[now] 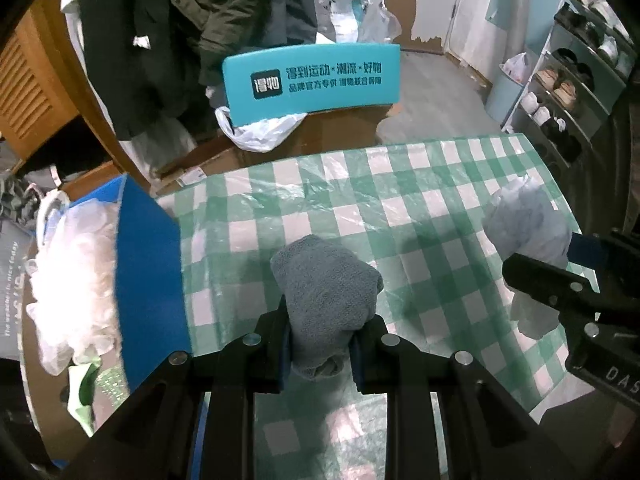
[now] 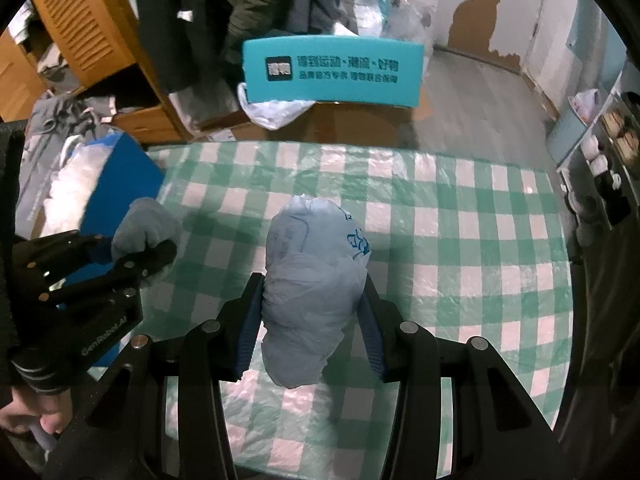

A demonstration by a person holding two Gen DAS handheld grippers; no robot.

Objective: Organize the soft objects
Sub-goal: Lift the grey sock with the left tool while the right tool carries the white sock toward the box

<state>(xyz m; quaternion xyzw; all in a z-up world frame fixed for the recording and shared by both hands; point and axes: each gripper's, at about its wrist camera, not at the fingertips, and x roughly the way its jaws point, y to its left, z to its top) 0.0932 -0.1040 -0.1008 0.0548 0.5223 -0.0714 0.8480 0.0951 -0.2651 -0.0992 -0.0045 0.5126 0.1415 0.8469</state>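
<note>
Left gripper (image 1: 320,354) pinches a rolled grey towel (image 1: 326,288); right gripper (image 2: 310,338) clamps a crumpled pale-blue plastic bag (image 2: 314,288), both apparently above the green-checked tablecloth (image 2: 460,240), beside a blue box (image 1: 150,280).

right gripper (image 2: 310,320): jaws clamp pale blue plastic bag (image 2: 314,292)
left gripper (image 2: 132,254): holds grey cloth (image 2: 146,226)
desk (image 2: 460,240): green-checked cover
blue box (image 2: 120,176): desk's left edge

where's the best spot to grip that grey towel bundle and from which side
Across its narrow lower end, coming from above. The grey towel is rolled into a soft lump that bulges at the far end, so the left gripper already pinches it there, clear of the checked tablecloth.
</note>
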